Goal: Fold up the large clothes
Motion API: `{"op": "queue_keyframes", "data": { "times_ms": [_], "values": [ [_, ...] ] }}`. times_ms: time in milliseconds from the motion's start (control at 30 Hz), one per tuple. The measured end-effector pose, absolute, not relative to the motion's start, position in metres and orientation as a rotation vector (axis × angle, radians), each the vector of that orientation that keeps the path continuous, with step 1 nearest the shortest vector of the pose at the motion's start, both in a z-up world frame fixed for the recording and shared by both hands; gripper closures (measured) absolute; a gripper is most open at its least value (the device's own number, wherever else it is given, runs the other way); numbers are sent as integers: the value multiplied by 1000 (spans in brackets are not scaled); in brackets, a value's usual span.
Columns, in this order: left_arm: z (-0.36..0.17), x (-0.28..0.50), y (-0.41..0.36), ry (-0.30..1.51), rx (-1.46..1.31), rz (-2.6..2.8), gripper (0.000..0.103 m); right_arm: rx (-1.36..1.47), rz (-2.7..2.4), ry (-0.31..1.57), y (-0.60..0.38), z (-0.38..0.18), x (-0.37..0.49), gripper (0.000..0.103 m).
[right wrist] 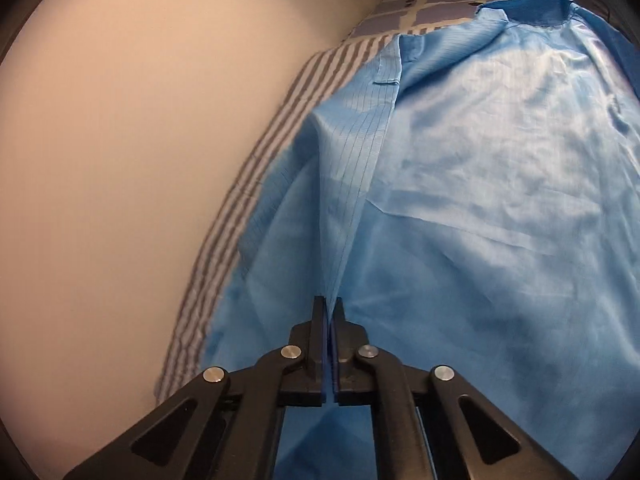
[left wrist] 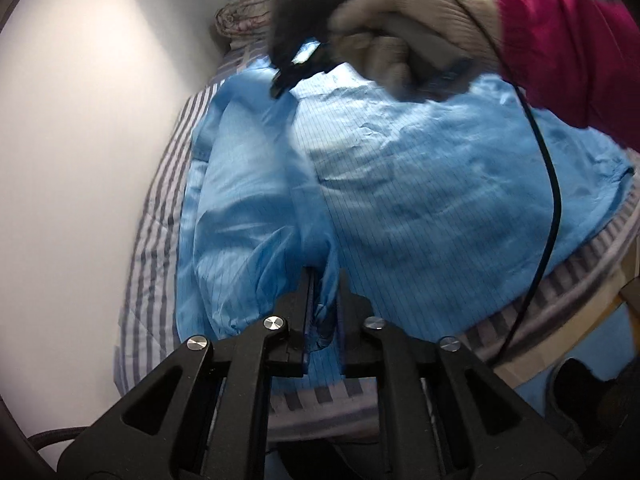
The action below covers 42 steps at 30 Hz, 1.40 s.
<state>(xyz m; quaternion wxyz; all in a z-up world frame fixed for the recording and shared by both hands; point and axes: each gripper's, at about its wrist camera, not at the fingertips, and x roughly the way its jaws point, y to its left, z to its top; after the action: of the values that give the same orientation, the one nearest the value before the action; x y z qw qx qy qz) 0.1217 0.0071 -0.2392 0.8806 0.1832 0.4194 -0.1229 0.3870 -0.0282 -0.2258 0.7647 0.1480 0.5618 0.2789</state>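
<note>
A large light-blue garment (left wrist: 400, 184) with a fine dark grid is lying spread across a striped bed (left wrist: 160, 216), wrinkled. Its collar (right wrist: 532, 8) is lying at the far end. One long edge is standing raised in a taut ridge; a bunched cuff is lying nearer.

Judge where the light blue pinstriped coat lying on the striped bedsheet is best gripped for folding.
Grip the light blue pinstriped coat by a thin edge, not the flat middle: the right gripper already pinches the front hem, approaching low along the fabric. The left gripper straddles the bunched sleeve cuff likewise.
</note>
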Motion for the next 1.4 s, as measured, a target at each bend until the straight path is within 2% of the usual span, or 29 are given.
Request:
{"op": "queue_keyframes", "data": {
  "times_ms": [67,100,133,233,300,367,433,600,667,700,733,767,800,833,867,1100,1233,1300,1400],
  "values": [
    [-233,114,17,891,297,-280,75,280,618,1189,-42,-223,376,103],
    [-229,109,23,897,245,-287,61,231,583,1199,-48,-227,371,103],
    [-225,105,29,900,188,-288,55,190,553,1226,-55,-234,364,103],
    [-215,100,54,914,23,-273,55,158,557,1335,-62,-259,345,103],
    [-212,96,76,917,-83,-230,55,146,593,1342,-65,-256,334,100],
    [-218,101,98,935,-175,-171,55,162,615,1341,-70,-248,324,60],
    [-229,111,119,979,-291,-147,55,203,627,1332,-78,-240,315,43],
    [-263,140,155,1062,-555,-107,55,227,667,1364,-92,-239,296,47],
    [-272,151,157,1070,-626,-142,55,222,677,1381,-85,-243,289,54],
    [-273,155,153,1065,-632,-160,58,217,680,1386,-88,-243,278,56],
    [-273,158,150,1055,-625,-171,78,202,678,1388,-84,-244,276,61],
    [-272,162,146,1049,-608,-184,94,189,676,1386,-82,-244,275,69],
    [-271,164,141,1049,-568,-190,103,188,683,1386,-80,-249,267,75],
    [-268,163,136,1039,-518,-174,103,194,700,1391,-76,-248,260,91],
    [-264,161,132,1036,-476,-159,103,197,712,1393,-73,-247,259,101],
    [-258,134,177,1039,-454,-19,103,144,839,1344,-49,-227,234,103],
    [-268,131,180,1072,-472,-17,103,49,811,1377,-40,-239,229,103],
    [-255,129,176,1044,-509,-59,103,100,800,1409,-46,-244,232,103],
    [-229,125,174,982,-422,-39,103,138,828,1369,-52,-225,238,103]
  ]
}}
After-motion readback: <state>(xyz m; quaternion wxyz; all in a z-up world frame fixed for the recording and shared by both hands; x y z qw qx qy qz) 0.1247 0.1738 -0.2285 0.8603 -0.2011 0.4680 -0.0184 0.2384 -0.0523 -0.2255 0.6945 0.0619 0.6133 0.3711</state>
